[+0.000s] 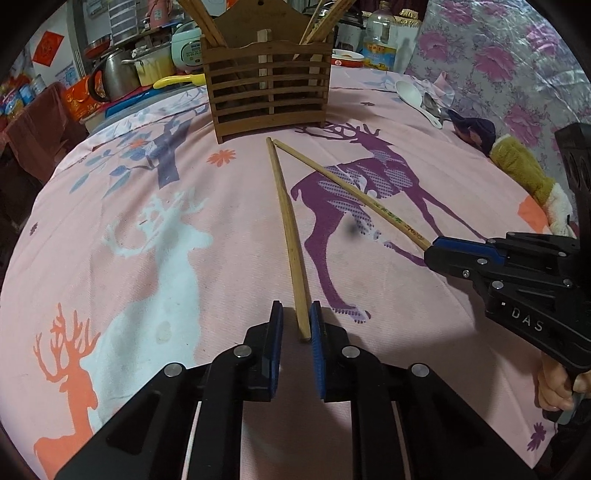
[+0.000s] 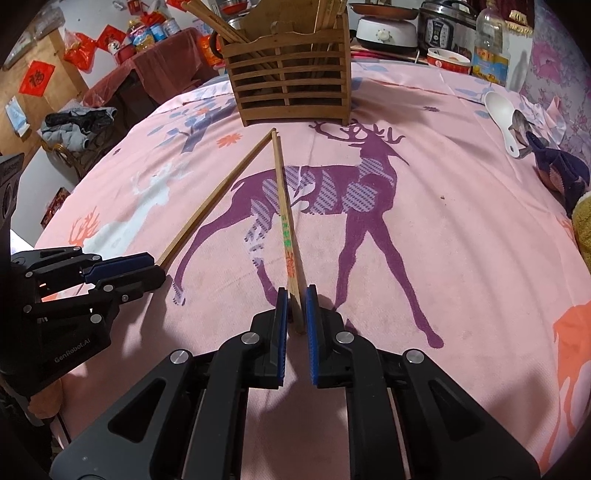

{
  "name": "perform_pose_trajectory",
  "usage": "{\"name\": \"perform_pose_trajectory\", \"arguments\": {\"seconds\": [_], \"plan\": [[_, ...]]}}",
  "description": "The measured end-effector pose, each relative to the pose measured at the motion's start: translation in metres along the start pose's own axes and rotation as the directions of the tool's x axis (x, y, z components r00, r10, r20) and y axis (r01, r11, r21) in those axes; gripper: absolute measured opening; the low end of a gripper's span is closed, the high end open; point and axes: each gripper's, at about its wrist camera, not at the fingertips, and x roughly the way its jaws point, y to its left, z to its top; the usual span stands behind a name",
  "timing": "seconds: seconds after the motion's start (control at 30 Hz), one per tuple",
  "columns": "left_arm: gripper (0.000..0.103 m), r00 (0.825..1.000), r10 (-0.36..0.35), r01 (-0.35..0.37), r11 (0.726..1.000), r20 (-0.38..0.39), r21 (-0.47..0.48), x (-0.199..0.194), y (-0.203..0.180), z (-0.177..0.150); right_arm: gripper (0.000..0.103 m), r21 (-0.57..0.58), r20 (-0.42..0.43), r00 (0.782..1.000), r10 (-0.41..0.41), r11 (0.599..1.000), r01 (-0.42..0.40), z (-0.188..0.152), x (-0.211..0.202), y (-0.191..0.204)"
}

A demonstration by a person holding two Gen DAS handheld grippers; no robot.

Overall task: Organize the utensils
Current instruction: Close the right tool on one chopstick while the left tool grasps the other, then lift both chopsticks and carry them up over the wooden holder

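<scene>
Two wooden chopsticks lie on the cloth in a narrow V, their far tips nearly meeting just in front of the wooden holder point(image 1: 267, 83). The plain chopstick point(image 1: 290, 229) is pale and unmarked; its near end sits between the blue pads of the left gripper point(image 1: 296, 319), whose jaws are spread a little wider than the stick, the right pad beside it and the left pad clear of it. The printed chopstick point(image 2: 286, 221) carries green and orange characters along its near half. Its near end lies between the pads of the right gripper point(image 2: 295, 308), which are likewise parted with a gap on each side — whether either pad touches the wood cannot be told.

The holder is a slatted brown box with a peaked back board, standing upright at the far side of the cloth, with more chopsticks point(image 2: 218, 22) leaning out of its left and right compartments.

The surface is a pink cloth point(image 1: 229, 258) printed with deer in purple, white and orange, plus blue leaves and small orange flowers. Far right on it lie a white spoon point(image 2: 502, 114) and a metal spoon point(image 2: 522, 123) close together, near a dark blue fabric item point(image 2: 561, 170). Beyond the cloth the room is crowded: a rice cooker point(image 2: 447, 22), an oil bottle point(image 2: 491, 51), a red-rimmed bowl point(image 2: 448, 61) and red paper decorations point(image 2: 37, 77) on the left wall.
</scene>
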Motion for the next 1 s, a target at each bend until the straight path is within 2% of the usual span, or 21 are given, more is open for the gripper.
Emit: {"name": "perform_pose_trajectory", "arguments": {"seconds": [0.3,0.77,0.83,0.9,1.0], "plan": [[0.019,0.999,0.049,-0.049,0.999,0.012,0.023,-0.0019,-0.0040,-0.0033,0.013,-0.015,0.013,1.000,-0.017,1.000,0.017,-0.0026,-0.0005,0.0023],[0.022,0.998,0.059,-0.059,0.998,0.013,0.016,-0.0007,-0.0048,-0.0021,0.011,-0.014,0.017,1.000,-0.015,1.000,0.016,-0.0020,-0.0002,0.0020],[0.020,0.998,0.058,-0.058,0.998,0.015,0.018,-0.0007,-0.0047,-0.0020,0.011,-0.019,0.018,1.000,-0.019,1.000,0.019,-0.0019,-0.0009,0.0024],[0.011,0.998,0.059,-0.060,0.998,0.016,0.020,-0.0014,-0.0051,-0.0021,0.010,-0.021,0.018,1.000,-0.021,1.000,0.021,-0.0016,-0.0011,0.0028],[0.010,0.998,0.065,-0.065,0.998,0.018,0.016,-0.0021,-0.0046,-0.0022,0.010,-0.019,0.019,1.000,-0.019,1.000,0.020,-0.0017,-0.0011,0.0024]]}}
